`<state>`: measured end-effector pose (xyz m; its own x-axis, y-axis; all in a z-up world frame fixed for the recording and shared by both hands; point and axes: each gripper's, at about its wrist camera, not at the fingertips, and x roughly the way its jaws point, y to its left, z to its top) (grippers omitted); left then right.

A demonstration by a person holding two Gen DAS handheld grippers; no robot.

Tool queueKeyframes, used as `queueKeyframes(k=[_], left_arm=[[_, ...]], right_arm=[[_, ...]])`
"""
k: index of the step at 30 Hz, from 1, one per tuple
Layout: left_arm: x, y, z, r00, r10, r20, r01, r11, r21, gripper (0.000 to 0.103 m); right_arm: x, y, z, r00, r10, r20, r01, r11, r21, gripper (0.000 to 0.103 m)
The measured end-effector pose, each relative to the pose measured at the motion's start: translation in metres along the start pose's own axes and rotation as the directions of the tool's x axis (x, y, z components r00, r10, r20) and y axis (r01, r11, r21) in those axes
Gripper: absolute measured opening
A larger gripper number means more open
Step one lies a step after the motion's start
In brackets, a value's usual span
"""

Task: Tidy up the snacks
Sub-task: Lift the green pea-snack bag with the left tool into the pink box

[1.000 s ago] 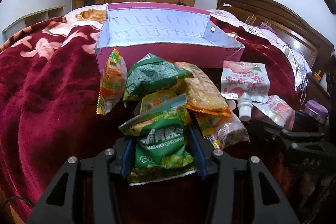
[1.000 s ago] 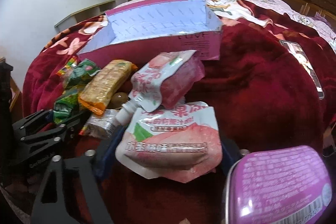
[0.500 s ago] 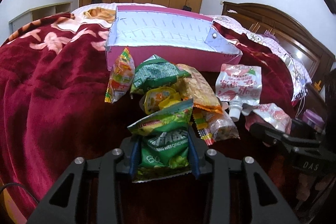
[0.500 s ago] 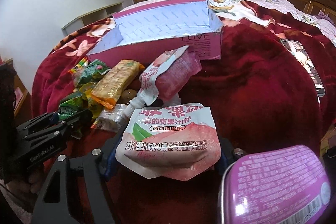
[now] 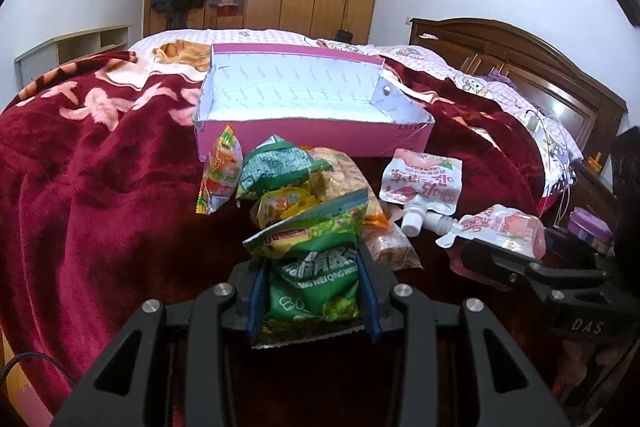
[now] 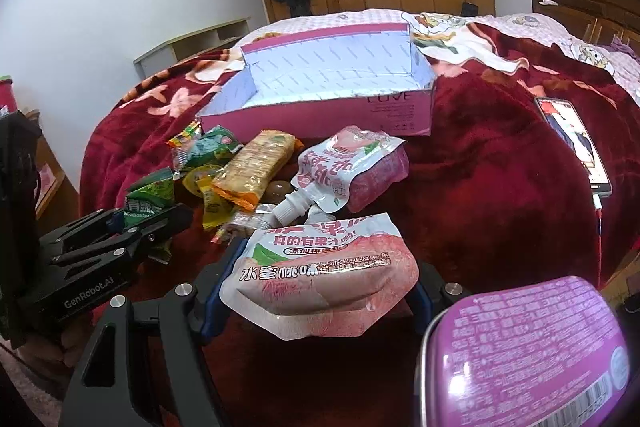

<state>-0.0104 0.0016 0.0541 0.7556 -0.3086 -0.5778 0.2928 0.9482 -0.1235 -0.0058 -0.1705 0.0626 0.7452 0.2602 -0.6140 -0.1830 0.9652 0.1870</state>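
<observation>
We see the green pea bag [image 5: 316, 275] clamped in our left gripper [image 5: 314, 291] and the peach pouch [image 6: 324, 275] clamped in our right gripper [image 6: 320, 287], both near the snack pile [image 5: 296, 187] before the pink box [image 5: 312, 139]; the right fingertips are hidden under the pouch.

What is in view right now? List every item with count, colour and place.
Box: 1, pink outside, pale lining, open, on the blanket behind the snacks.
Green pea packet: 1, green, in the left gripper.
Peach pouches: 2, pink-white; one in the right gripper, one lying before the box.
Cracker pack: 1, orange-tan, in the pile.
Other small packets: several, green, yellow, orange, piled before the box.
Tin: 1, purple, near the right gripper.
Phone: 1, on the blanket, right.
Blanket: 1, dark red.
Left gripper: black, shut.
Right gripper: black, shut.
</observation>
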Motion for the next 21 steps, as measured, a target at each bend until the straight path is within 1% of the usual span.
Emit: queueKeyframes(k=[7,17,21], left_arm=[[-0.001,-0.001,0.004,1.000,0.003,0.003,-0.003,1.000,0.004,0.040],[0.002,-0.007,0.021,1.000,0.005,0.022,-0.006,0.999,0.039,0.040],[0.007,-0.009,0.031,1.000,-0.005,0.025,0.004,0.999,0.043,0.040]], right_arm=[[-0.007,-0.001,0.004,1.000,0.012,0.027,-0.012,1.000,-0.007,0.073],[-0.009,-0.011,0.019,0.998,0.032,0.056,-0.033,0.999,0.018,0.073],[-0.011,-0.013,0.027,0.996,0.023,0.081,-0.024,1.000,0.011,0.073]])
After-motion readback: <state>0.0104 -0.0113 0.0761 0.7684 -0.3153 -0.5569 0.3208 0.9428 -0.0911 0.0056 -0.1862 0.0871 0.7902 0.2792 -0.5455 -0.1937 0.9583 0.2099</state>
